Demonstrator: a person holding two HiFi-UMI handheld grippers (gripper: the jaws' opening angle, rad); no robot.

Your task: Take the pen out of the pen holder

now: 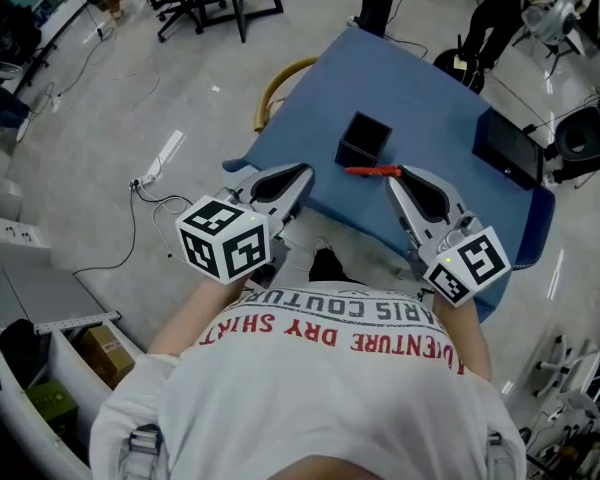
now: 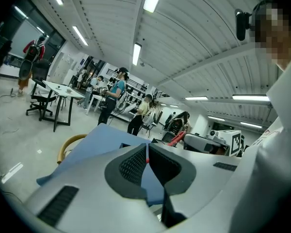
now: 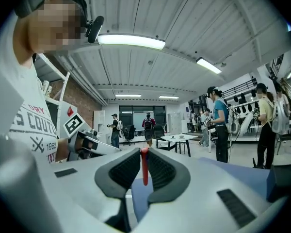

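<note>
A black square pen holder [image 1: 363, 138] stands upright in the middle of the blue table [image 1: 430, 98]. Just in front of it a red pen [image 1: 372, 171] lies level in the air, clear of the holder. My right gripper [image 1: 394, 175] is shut on one end of it. In the right gripper view the red pen [image 3: 144, 166] stands between the closed pads of the right gripper [image 3: 144, 152]. At the table's near left edge my left gripper [image 1: 305, 176] has its jaws together and nothing in them. In the left gripper view the left gripper [image 2: 146, 149] shows its tips meeting.
A flat black box [image 1: 510, 148] lies on the table's right side. A wooden chair [image 1: 280, 78] stands by its far left edge. A power strip [image 1: 165, 158] with cables lies on the floor to the left. People and desks [image 2: 58, 93] fill the room beyond.
</note>
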